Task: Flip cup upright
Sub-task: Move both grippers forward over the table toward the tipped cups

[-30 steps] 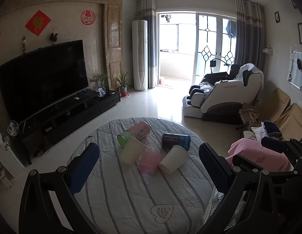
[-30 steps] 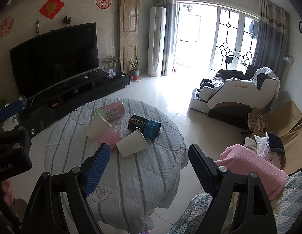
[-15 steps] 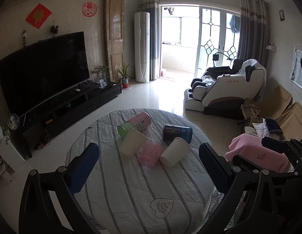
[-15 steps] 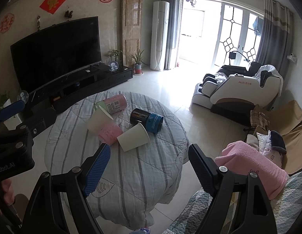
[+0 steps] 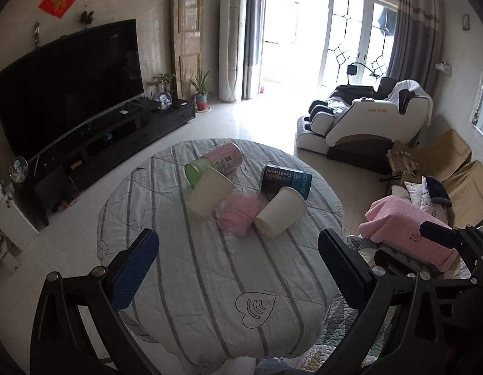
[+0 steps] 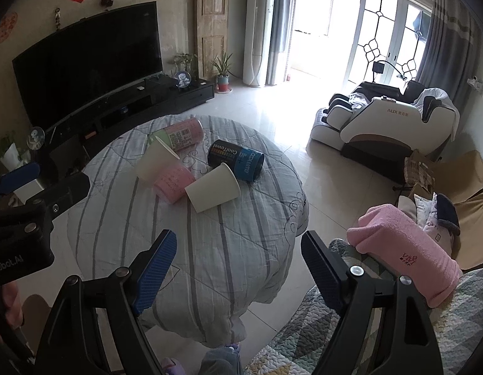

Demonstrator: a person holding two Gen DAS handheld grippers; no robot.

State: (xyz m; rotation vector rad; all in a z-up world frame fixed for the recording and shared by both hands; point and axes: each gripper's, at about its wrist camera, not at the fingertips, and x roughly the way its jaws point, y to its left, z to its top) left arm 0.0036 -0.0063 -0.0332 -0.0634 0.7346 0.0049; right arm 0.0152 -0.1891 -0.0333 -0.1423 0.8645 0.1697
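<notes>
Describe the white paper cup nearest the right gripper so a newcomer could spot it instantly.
Start at the round table under its grey-striped cloth, then find the heap of toppled cups at its centre. The target white paper cup lies on its side at the heap's near right, touching the dark blue CoolTowel canister. Its twin lies left, beyond the pink cup.

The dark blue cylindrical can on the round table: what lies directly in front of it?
A white paper cup lies tipped in front of the dark blue can, covering its lower end. Whether they touch cannot be seen.
</notes>
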